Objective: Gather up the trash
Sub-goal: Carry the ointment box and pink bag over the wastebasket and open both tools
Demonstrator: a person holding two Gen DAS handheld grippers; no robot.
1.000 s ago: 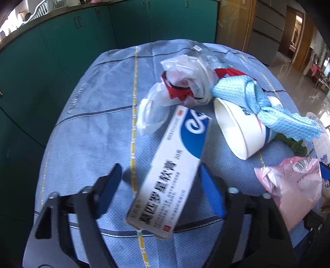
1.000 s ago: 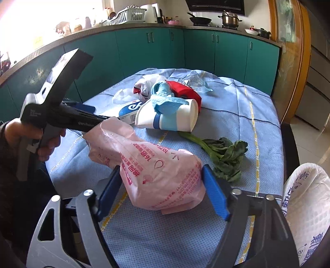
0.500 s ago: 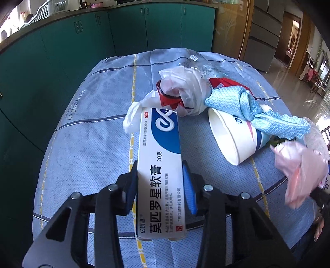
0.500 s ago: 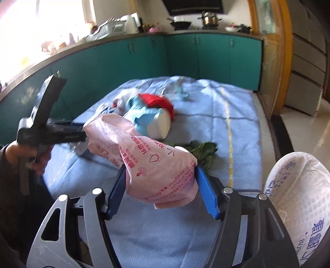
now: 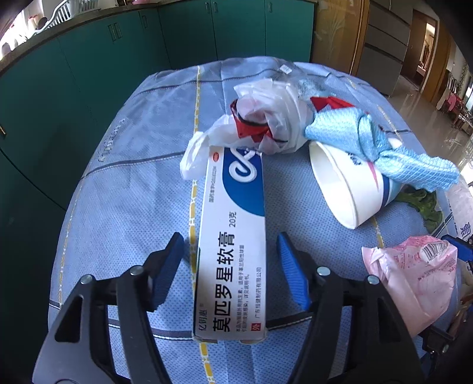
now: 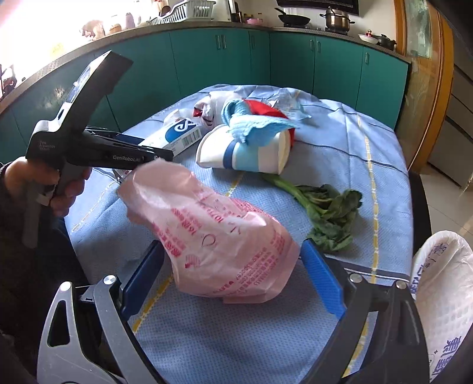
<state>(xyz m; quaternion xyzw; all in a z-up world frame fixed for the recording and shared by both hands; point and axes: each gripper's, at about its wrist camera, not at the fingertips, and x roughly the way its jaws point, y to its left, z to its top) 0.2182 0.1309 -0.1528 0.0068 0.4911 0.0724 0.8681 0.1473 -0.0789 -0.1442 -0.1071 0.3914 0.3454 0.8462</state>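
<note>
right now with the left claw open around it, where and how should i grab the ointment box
Grip the ointment box across its narrow width, on the two long side faces near the closest end. Come straight along its length from the near table edge: the left claw already straddles it, and the far end is tucked under the white plastic bag.

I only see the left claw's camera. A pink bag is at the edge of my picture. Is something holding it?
Observer: Yes. The right claw is closed on the pink bag, with one blue finger on each side.
Child: What's the green stuff behind the cup?
Observer: A leafy vegetable with a long stem, lying beside the paper cup.
Child: What's at the back of the kitchen?
Observer: A frying pan and a steel pot on the counter.
</note>
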